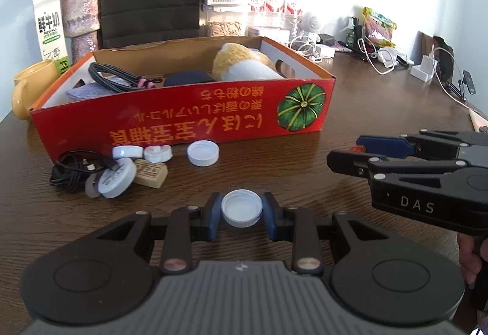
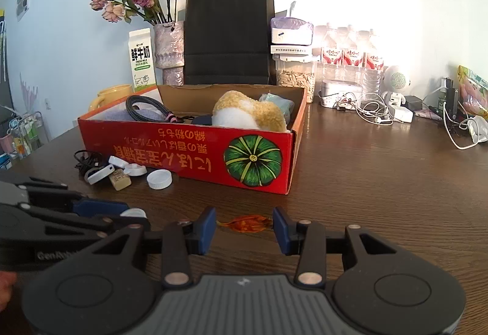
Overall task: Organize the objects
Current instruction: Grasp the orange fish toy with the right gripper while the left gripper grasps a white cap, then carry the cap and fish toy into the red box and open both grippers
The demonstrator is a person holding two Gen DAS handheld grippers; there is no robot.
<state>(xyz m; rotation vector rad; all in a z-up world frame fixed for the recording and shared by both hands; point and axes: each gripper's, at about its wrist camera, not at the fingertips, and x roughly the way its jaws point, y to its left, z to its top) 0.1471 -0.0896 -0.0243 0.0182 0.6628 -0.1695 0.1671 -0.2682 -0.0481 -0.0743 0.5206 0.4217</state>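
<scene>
Before the red box (image 1: 183, 109) on the worktop (image 1: 350, 121) lie four white caps, a fifth cap (image 1: 242, 211) pinched in the left tongs (image 1: 242, 213), the right tongs (image 2: 244, 226) gripping an orange wrapper (image 2: 245, 222).

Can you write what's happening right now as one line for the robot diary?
left gripper: shut on white cap | right gripper: shut on orange wrapper | red box: behind, open

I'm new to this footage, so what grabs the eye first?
The red cardboard box with the green pumpkin picture sits mid-table, a fluffy yellow-and-white plush inside. In front, the left tongs grip a white bottle cap, and the right tongs pinch an orange wrapper.
</scene>
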